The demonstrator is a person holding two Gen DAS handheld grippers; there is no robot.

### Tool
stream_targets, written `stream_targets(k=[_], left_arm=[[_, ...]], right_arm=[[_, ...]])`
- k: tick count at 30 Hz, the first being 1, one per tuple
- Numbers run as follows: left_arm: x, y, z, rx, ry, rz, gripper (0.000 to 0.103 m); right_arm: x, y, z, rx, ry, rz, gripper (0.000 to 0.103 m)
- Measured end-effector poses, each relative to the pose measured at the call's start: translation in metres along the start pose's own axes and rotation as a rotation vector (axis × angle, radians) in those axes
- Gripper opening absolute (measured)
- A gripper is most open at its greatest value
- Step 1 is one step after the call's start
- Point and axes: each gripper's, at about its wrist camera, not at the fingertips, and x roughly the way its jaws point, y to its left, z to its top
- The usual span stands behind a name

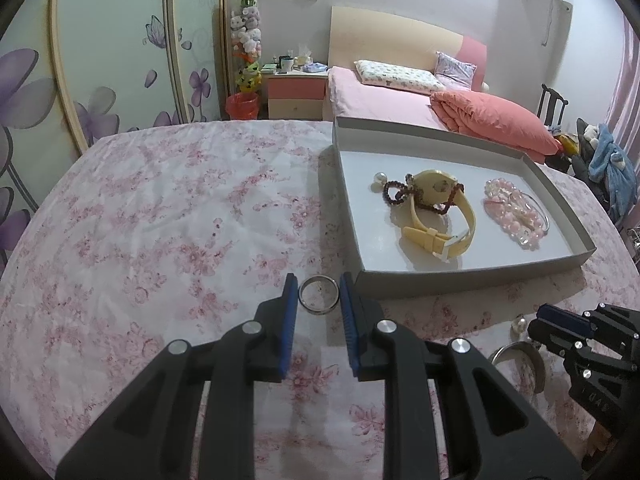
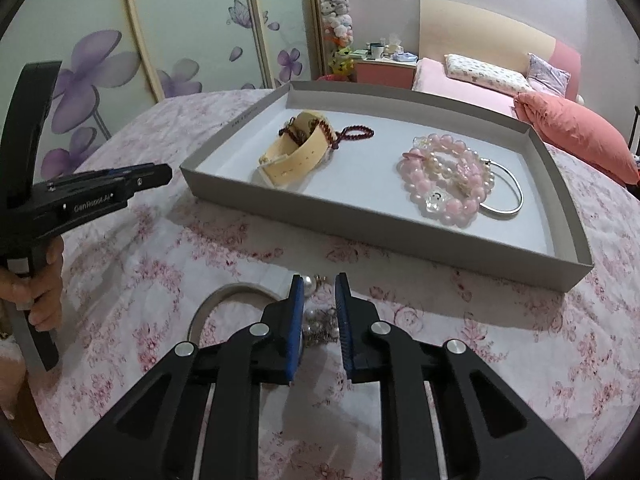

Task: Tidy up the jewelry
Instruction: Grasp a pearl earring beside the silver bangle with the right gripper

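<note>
**A:** What do your left tongs (image 1: 319,294) have?

**B:** From my seat, they're nearly closed, blue pads (image 1: 289,320) on either side of a silver ring (image 1: 319,294) and pressing its edges. The ring sits just above the flowered cloth (image 1: 160,220) of the counter, right by the near corner of the grey tray (image 1: 460,276).

**A:** And the right?

**B:** My right tongs (image 2: 319,300) are drawn in tight on a pearl cluster (image 2: 316,320) with a bit of chain; one pearl peeks out between the tips. A silver bangle (image 2: 224,296) lies on the cloth just left of them, partly under the left finger.

**A:** What's in the tray?

**B:** A cream watch (image 2: 296,152) tangled with a dark red bead string (image 2: 356,134) on the left half, and pink bead bracelets (image 2: 444,180) stacked on a thin silver hoop (image 2: 512,196) on the right.
</note>
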Motion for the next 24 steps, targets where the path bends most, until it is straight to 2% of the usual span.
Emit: stream_targets(k=[5, 9, 15, 18, 24], left_arm=[[-0.002, 0.004, 0.005, -0.012, -0.007, 0.006, 0.022], [-0.003, 0.006, 0.006, -0.014, -0.008, 0.007, 0.022], [0.0, 0.007, 0.007, -0.02, 0.001, 0.004, 0.022], [0.001, 0.005, 0.006, -0.013, 0.002, 0.0, 0.022], [0.002, -0.001, 0.006, -0.003, 0.0, -0.01, 0.022]], right_arm=[[0.005, 0.006, 0.005, -0.016, 0.011, 0.006, 0.018], [0.015, 0.01, 0.003, -0.04, 0.053, -0.022, 0.017], [0.013, 0.009, 0.001, -0.037, 0.044, -0.029, 0.014], [0.01, 0.002, 0.0, -0.002, 0.031, -0.047, 0.014], [-0.009, -0.025, 0.003, 0.108, -0.059, -0.066, 0.014]])
